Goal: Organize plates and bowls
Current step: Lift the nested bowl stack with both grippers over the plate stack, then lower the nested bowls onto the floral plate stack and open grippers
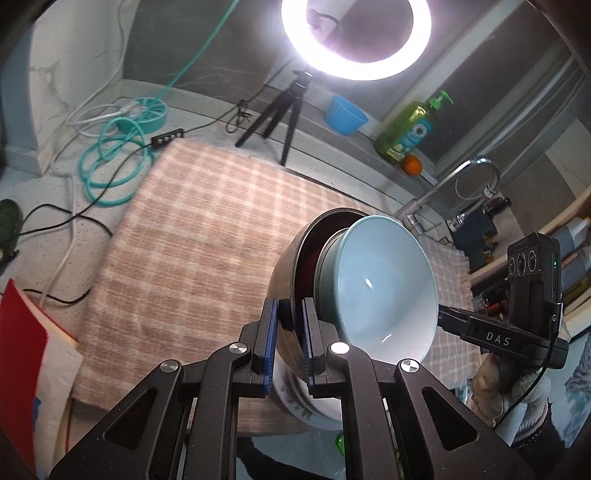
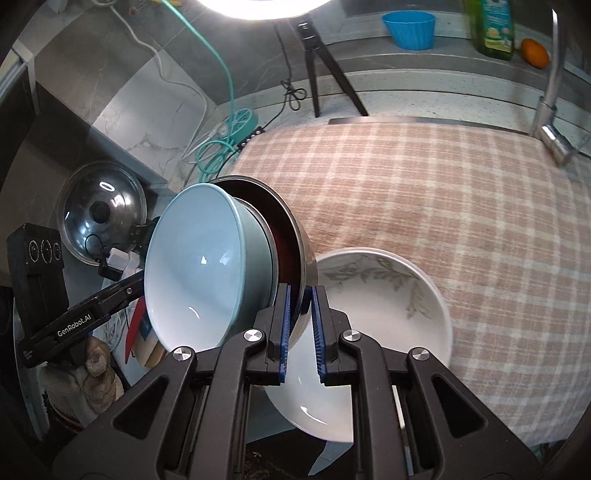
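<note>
Closest to each lens were the blue-padded jaws, and both were clamped on the same rim. I had the left gripper [image 1: 289,334] shut on one side of the steel bowl [image 1: 286,266] and the right gripper [image 2: 300,325] shut on the opposite side, so the bowl hung between the two, tilted steeply, above the near edge of the checked cloth [image 2: 424,184].

Nested inside it sat a pale blue bowl [image 1: 384,291], glazed and shiny, its foot against the steel bowl's dark red lining. I judged that inner bowl to be the risk: it looked like ceramic, breakable and slick, and nothing gripped it, so at that tilt it could have slid out. The steel one seemed stiff and fairly light, and its thin rim was a sound place to pinch. Levelling the pair before moving farther looked wise to me.

Just below lay a white dish with a grey leaf pattern [image 2: 388,295], resting on the cloth; I took it for ceramic too, best lifted by its raised edge.

My count: two nested bowls in the air, one patterned dish beneath. Farther out I saw one bright blue fluted cup [image 2: 408,29] on the back ledge, one green soap bottle [image 1: 406,133], one orange [image 1: 412,164] and one pot lid [image 2: 101,210].
</note>
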Tool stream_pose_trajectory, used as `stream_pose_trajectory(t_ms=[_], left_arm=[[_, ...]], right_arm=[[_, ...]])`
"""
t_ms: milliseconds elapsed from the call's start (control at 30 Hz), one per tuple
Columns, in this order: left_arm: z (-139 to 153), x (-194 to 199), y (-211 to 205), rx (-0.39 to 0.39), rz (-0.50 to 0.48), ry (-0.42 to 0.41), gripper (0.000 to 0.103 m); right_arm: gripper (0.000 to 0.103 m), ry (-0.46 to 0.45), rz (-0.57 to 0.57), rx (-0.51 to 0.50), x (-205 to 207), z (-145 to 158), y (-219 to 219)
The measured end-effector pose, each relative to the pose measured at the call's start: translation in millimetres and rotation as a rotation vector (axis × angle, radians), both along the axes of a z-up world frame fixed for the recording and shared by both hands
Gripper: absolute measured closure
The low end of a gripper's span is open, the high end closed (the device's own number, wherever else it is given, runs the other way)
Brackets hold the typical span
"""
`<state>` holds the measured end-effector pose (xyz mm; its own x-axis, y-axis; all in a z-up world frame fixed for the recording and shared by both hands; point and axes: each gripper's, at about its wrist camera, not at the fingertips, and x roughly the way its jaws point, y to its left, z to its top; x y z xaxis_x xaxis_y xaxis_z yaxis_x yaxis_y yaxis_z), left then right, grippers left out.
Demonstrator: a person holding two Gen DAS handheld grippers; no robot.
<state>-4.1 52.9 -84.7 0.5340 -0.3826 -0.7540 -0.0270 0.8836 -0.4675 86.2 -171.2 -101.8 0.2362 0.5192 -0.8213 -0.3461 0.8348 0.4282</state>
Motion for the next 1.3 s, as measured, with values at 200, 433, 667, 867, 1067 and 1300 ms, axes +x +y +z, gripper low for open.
stream_pose_trajectory(t_ms=[200, 433, 667, 867, 1067, 1300], left_arm=[[-6, 4, -27, -0.011, -0.059, 0.021, 0.094], [-18, 4, -50, -0.018, -0.094, 0.063, 0.094], [-23, 2, -61, -0.015, -0.107, 0.082, 0.094], [-26, 1, -65, -0.008, -0.110, 0.093, 0.094], [-29, 1, -67, 0.001, -0.112, 0.104, 0.094], [-29, 0, -67, 0.004, -0.103, 0.103, 0.094]], right_arm=[[0.090, 0.016, -0.044, -0.007, -5, -6, -36], [0.090, 0.052, -0.073, -0.013, -10, -23, -60], [0.090, 0.072, -0.081, -0.012, -12, -32, -70], [0.090, 0.083, -0.084, -0.012, -14, -37, -73], [0.090, 0.094, -0.080, -0.015, -15, -42, -73], [0.090, 0.093, -0.078, -0.009, -15, -41, -73]])
